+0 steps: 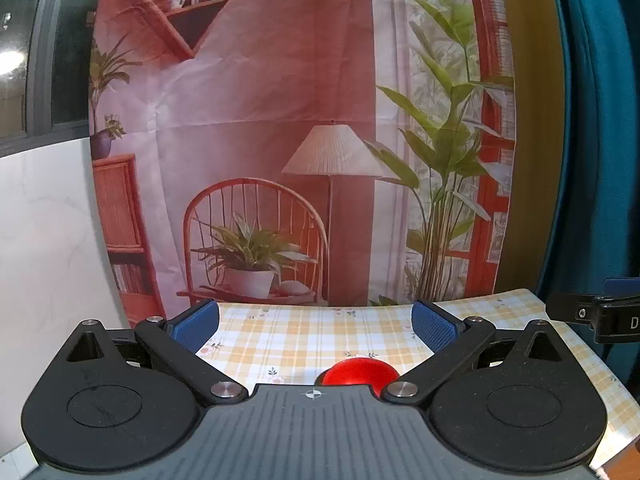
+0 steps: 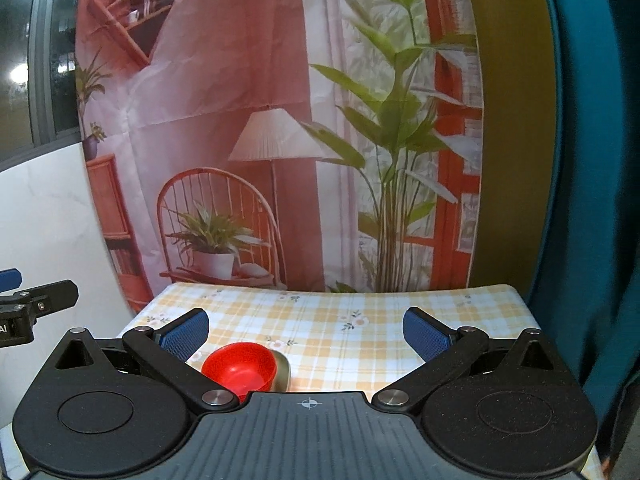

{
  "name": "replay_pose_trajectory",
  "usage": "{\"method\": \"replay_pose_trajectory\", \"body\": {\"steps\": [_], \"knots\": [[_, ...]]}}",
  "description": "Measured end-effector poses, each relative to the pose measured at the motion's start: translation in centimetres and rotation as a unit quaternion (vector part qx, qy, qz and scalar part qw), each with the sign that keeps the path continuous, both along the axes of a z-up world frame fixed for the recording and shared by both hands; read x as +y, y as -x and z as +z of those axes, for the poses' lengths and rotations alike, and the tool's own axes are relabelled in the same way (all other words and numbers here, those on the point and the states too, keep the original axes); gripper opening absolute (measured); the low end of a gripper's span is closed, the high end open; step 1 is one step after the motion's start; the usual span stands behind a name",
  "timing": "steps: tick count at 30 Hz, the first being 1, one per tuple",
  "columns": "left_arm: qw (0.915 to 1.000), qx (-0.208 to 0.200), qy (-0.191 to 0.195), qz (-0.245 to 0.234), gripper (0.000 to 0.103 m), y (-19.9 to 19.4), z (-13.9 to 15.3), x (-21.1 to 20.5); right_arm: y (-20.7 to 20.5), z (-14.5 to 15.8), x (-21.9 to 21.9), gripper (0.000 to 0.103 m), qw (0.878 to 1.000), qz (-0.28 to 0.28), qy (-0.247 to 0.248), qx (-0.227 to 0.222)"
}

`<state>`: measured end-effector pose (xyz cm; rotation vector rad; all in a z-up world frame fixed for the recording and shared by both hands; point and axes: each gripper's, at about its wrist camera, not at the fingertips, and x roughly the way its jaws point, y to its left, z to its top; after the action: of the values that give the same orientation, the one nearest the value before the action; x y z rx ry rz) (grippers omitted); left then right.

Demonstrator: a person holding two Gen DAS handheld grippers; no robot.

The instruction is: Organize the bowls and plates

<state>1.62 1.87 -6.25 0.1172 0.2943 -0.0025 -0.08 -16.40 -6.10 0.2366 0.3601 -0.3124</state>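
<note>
A red bowl (image 2: 240, 368) sits on the checked tablecloth, with an olive-gold dish (image 2: 281, 372) touching its right side, partly behind it. In the left wrist view only the red bowl's top (image 1: 358, 372) shows above the gripper body. My left gripper (image 1: 316, 324) is open and empty, above and behind the bowl. My right gripper (image 2: 306, 332) is open and empty, with the bowl below its left finger. The right gripper's side shows in the left wrist view (image 1: 596, 316), and the left gripper's side in the right wrist view (image 2: 36, 304).
The table with yellow checked cloth (image 2: 360, 312) ends at a printed backdrop of a chair, lamp and plants (image 2: 260, 160). A white wall (image 2: 48, 220) stands left, a teal curtain (image 2: 592, 160) right.
</note>
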Motion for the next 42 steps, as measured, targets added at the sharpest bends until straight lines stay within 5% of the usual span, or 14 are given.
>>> {"method": "replay_pose_trajectory", "body": {"steps": [42], "knots": [[0.9999, 0.01, -0.001, -0.009, 0.103, 0.9, -0.2, 0.1, 1.1, 0.5, 0.8, 0.103, 1.0, 0.0, -0.002, -0.003]]}}
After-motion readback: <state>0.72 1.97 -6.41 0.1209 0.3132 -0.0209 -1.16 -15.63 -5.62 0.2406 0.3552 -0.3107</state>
